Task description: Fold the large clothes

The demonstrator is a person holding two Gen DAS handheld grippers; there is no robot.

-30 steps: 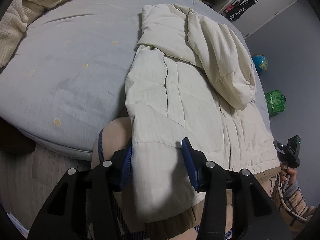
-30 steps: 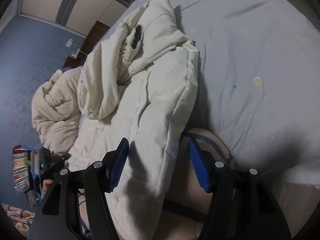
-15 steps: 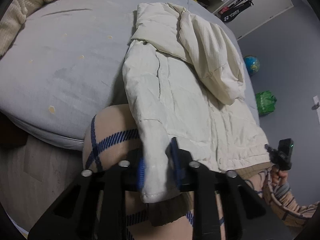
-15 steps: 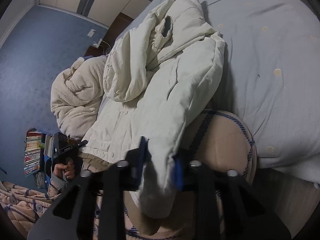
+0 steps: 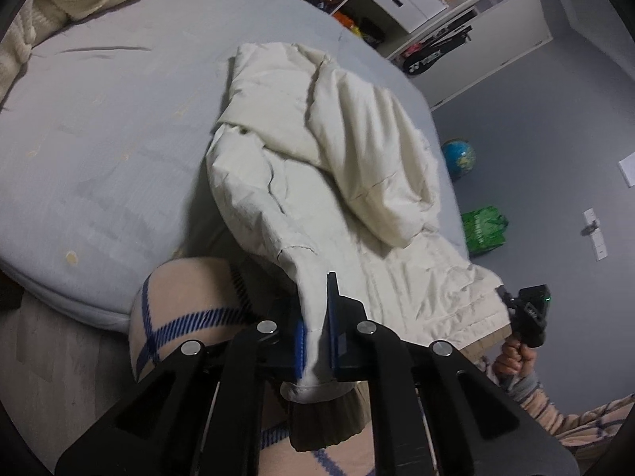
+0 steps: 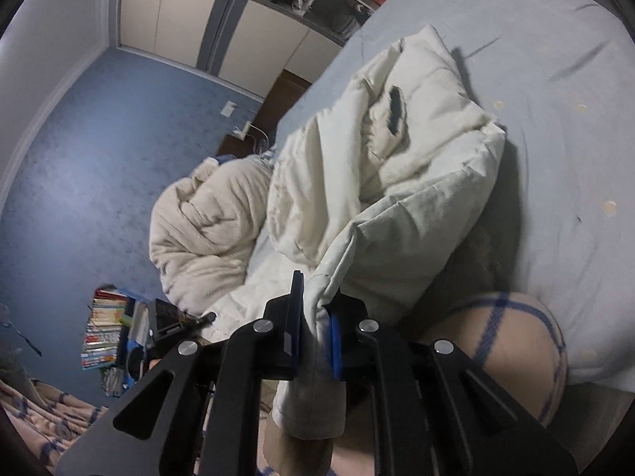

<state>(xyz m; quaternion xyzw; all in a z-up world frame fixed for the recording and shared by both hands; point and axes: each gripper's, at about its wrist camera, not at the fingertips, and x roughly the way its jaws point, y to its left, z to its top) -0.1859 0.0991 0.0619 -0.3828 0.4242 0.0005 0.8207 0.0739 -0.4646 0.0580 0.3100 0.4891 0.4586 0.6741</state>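
A cream puffer jacket lies on the grey bed, its hood folded over the body. My left gripper is shut on the jacket's near left hem corner and holds it lifted off the bed edge. My right gripper is shut on the jacket's near right hem corner, also lifted. The brown ribbed cuff hangs below the left jaws. The right gripper also shows in the left wrist view, at the far hem corner.
My knees in plaid trousers press against the bed edge. A cream blanket is bunched at the bed's far end. A globe and green bag sit on the floor; books are stacked by the wall.
Both grippers closed from open onto the jacket's hem corners and lifted them, pulling the near part of the jacket up off the bed.
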